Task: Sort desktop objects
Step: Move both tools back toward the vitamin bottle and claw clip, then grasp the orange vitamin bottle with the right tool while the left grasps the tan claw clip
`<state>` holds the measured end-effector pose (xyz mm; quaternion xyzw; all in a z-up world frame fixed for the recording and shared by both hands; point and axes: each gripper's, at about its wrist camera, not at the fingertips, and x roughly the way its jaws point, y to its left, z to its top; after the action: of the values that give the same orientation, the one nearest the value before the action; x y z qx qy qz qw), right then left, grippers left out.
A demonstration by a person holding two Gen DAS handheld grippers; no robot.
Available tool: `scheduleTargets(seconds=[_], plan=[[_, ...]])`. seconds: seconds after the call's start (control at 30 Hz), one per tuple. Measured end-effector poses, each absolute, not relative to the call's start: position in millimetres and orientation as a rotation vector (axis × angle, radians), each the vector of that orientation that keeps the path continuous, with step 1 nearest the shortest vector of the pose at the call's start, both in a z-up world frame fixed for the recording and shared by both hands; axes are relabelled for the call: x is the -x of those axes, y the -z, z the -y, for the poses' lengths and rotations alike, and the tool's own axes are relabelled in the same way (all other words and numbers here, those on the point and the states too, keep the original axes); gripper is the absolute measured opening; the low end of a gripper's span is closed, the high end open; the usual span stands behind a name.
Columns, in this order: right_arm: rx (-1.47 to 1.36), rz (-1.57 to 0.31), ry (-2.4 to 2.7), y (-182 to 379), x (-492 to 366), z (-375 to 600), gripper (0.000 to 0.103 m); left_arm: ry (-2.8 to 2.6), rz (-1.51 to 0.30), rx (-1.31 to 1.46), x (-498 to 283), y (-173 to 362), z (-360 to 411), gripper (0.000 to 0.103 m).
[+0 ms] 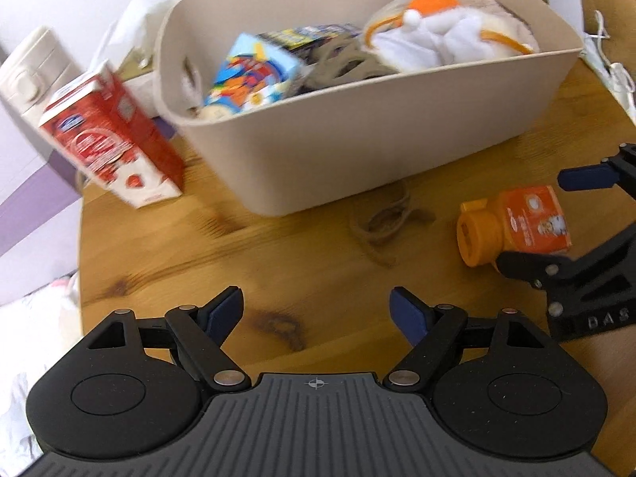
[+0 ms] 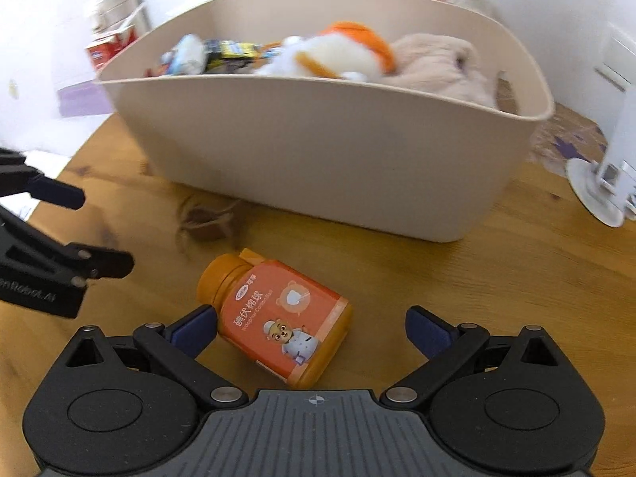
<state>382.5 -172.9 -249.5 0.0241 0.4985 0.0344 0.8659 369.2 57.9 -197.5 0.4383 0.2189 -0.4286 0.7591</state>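
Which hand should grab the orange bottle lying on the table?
The right one. Its tool is open with the orange bottle lying between its fingers. The left tool is open over bare table.

On the tabletop (image 2: 457,278) you have the bin (image 2: 338,159) at the back, with a plush toy (image 2: 342,53) and a box (image 1: 254,75) inside it. The carton (image 1: 115,139) stands just left of the bin. The jar (image 2: 282,322) lies on its side before the bin, between your right tool's (image 2: 314,330) fingers. Your left tool (image 1: 316,314) sits left of the jar.
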Motion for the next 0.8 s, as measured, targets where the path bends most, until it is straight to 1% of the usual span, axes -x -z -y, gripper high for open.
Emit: scheduleTargets(seconds=[0.2,0.33,0.67,0.8], plan=[[-0.054,-1.047,-0.011,254,-385,199,0.102,1.035,-0.402,-1.006,-355,209,-46,0.082],[-0.048,-1.045,-0.070,256,-386,212,0.102,1.109,-0.339,-1.055,-345,219,-43,0.082],[0.196,-1.009,-0.377,254,-394,212,0.102,1.180,-0.206,-1.123,-335,230,-34,0.082],[0.260,-0.992,-0.448,253,-400,204,0.102,1.201,-0.201,-1.138,-335,231,-27,0.082]])
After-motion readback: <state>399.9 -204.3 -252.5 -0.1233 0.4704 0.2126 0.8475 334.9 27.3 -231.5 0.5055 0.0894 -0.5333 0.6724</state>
